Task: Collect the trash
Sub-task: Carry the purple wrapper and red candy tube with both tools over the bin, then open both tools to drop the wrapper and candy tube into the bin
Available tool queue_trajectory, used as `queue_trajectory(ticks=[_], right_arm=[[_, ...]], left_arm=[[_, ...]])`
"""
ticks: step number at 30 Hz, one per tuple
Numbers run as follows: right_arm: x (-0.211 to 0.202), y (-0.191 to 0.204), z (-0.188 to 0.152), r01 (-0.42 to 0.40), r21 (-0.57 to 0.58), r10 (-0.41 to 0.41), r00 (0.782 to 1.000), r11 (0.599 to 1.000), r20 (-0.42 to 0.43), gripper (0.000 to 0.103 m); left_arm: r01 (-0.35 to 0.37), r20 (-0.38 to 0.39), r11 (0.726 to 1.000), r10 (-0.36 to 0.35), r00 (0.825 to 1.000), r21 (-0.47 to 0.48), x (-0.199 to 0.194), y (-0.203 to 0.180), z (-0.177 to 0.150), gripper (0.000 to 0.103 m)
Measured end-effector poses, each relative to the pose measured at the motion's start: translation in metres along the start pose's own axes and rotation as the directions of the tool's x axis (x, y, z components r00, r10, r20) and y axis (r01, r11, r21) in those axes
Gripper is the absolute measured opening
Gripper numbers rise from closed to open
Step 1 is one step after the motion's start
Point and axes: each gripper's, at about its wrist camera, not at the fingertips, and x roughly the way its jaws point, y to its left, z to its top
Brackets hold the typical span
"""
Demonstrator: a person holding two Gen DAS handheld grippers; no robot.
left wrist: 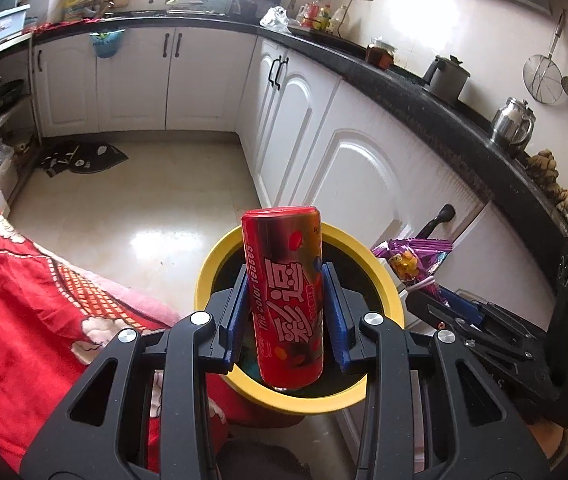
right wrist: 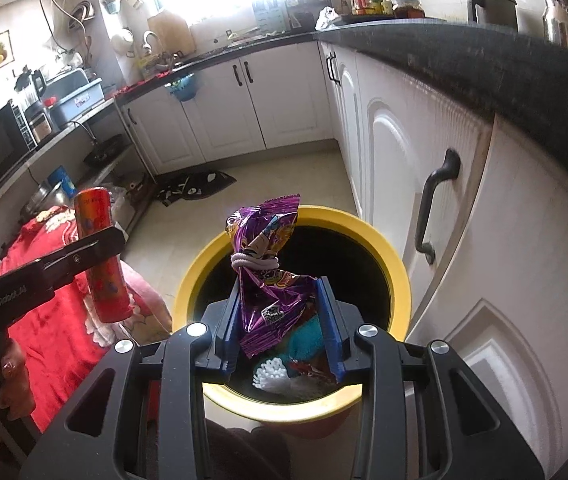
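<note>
The left gripper (left wrist: 288,300) was clamped on a tall red can (left wrist: 288,300), with its blue pads (left wrist: 238,320) pressed on both sides of it. The can stood almost upright and hung over the round bin with the yellow rim (left wrist: 384,276). The right gripper (right wrist: 282,316) was squeezed onto a shiny purple snack bag (right wrist: 272,280). A white band (right wrist: 254,262) was wrapped around the middle of the bag, so it looked pinched there. The bag also hung over the yellow-rimmed bin, right above its dark hole. Down inside the bin lay something white and bumpy (right wrist: 270,374) and something teal, but it was too dark to tell what they were. The bin stood on the pale floor (left wrist: 124,216), just beside the white cupboard doors (right wrist: 444,208). A red blanket (left wrist: 16,280) with white patterns lay close to the bin on the other side. A dark counter (left wrist: 424,92) ran along the top of the cupboards, with pots on it.
</note>
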Motion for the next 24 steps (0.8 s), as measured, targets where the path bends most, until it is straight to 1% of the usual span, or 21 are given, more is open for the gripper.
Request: queue_trajectory(ticks=[10,16,23,24], right_arm=[[0.030,0.000,-0.015,0.023,-0.007,-0.023,0.998,1.000,-0.064,0.034],[0.042,0.000,-0.016,0.043,-0.010,-0.043,0.996,0.999,-0.076,0.037],[0.048,-0.004,-0.020,0.058,-0.008,-0.059,0.995,0.998,-0.082,0.040],[0.048,-0.004,-0.020,0.060,-0.008,-0.060,0.995,0.998,-0.083,0.040]], left_arm=[[0.014,-0.073,1.000,-0.014,0.997,-0.002,0.031,0.004,-0.006,0.028],[0.017,-0.107,1.000,-0.017,0.994,-0.002,0.043,0.005,-0.010,0.028],[0.002,-0.126,1.000,-0.001,0.992,0.005,0.052,0.004,-0.010,0.028],[-0.003,-0.131,1.000,0.003,0.991,0.000,0.053,0.006,-0.010,0.030]])
